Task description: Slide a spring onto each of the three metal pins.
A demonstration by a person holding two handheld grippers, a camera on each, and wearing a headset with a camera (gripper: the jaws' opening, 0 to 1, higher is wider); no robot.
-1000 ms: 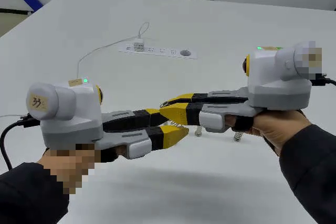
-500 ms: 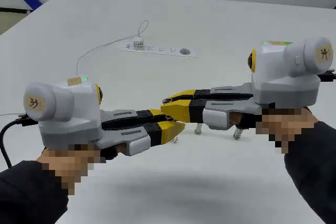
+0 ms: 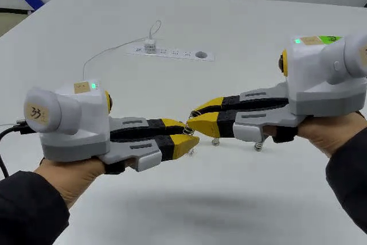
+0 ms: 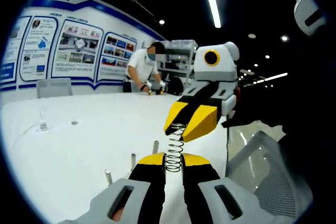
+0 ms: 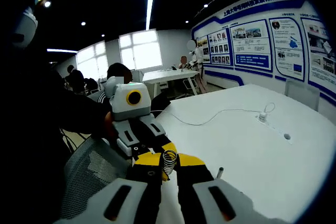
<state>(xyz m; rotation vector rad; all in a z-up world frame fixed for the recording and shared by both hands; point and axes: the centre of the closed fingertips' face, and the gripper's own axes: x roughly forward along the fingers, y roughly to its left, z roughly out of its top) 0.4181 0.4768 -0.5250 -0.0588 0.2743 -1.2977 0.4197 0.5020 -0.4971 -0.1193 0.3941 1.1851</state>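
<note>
Where the small steel coil spring (image 4: pixel 175 148) sits: in the air above the plain white tabletop (image 3: pixel 241 199), spanning the tips of both my tongs, on no pin yet.
My left tongs (image 4: pixel 173 162), black jaws with yellow tips: pressed together on the near end of the spring.
My right tongs (image 3: pixel 195 117), same make: nipping the far end as far as I can judge; their jaws look a shade wider than the left's.
Three short upright metal pins (image 4: pixel 133 158): in a row on the table, below and to the left of the spring, well apart from it.
Step in hand: I take this for a handover, to re-grip the spring with one end free.
Doing it well: one pair should let go only once the other has a firm bite. Grip lightly so the coils neither crush nor flick away. Then hold the spring upright, bore clear, and come straight down over one pin.
Left gripper view adds: the spring's whole length and all three pins together.
Right gripper view adds: the spring end-on, its open bore, one pin (image 5: pixel 220 172) just beside.
Head view adds: how high both tongs ride above the table. The spring is nearly hidden there, and something under the right tongs looks coiled, too small to tell.
</note>
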